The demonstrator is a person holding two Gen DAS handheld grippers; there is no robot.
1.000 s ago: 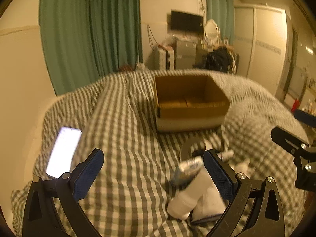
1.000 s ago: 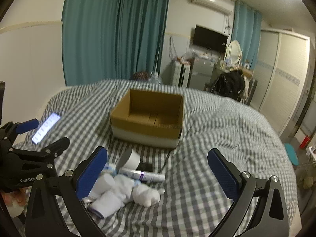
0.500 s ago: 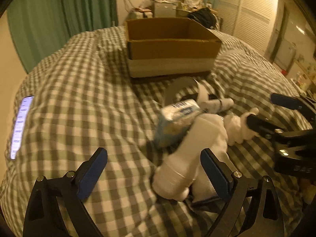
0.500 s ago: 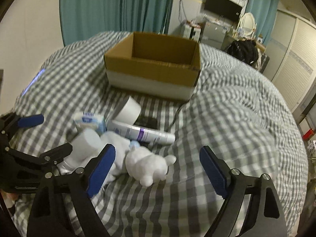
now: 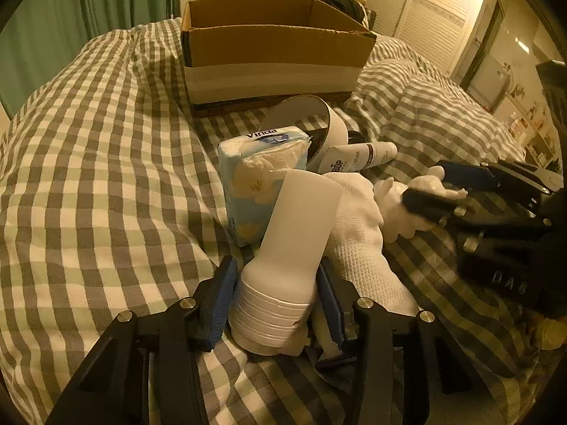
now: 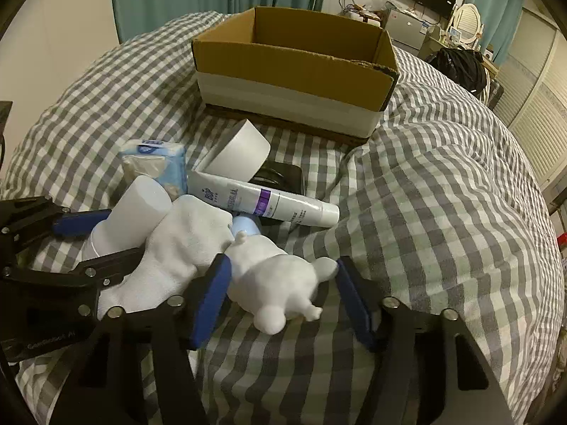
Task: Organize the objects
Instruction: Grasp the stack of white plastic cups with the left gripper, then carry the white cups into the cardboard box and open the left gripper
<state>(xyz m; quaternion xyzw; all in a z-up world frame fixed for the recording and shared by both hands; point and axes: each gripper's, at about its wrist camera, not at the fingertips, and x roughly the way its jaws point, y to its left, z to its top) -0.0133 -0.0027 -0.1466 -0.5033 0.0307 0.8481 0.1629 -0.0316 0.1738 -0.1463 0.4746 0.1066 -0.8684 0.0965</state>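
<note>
**Both grippers at the pile, box not yet filled**

While the cardboard box (image 6: 294, 71) shows nothing inside from these angles, the sorting looks barely begun: tissue pack (image 5: 262, 173), tube (image 6: 262, 202), sock (image 6: 184, 244) and tape roll (image 6: 241, 152) all lie heaped on the checked bedspread (image 6: 443, 212) in front of it. The left gripper (image 5: 276, 297) brackets the white bottle (image 5: 294, 241) at its ribbed cap, pads at or near contact. The right gripper (image 6: 283, 297) stands spread around the plush toy (image 6: 276, 283), not yet squeezing.

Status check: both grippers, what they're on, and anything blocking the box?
Left gripper straddles white bottle, contact unclear. Right gripper open around plush toy. Cardboard box open ahead; tape roll and tube lie between.
</note>
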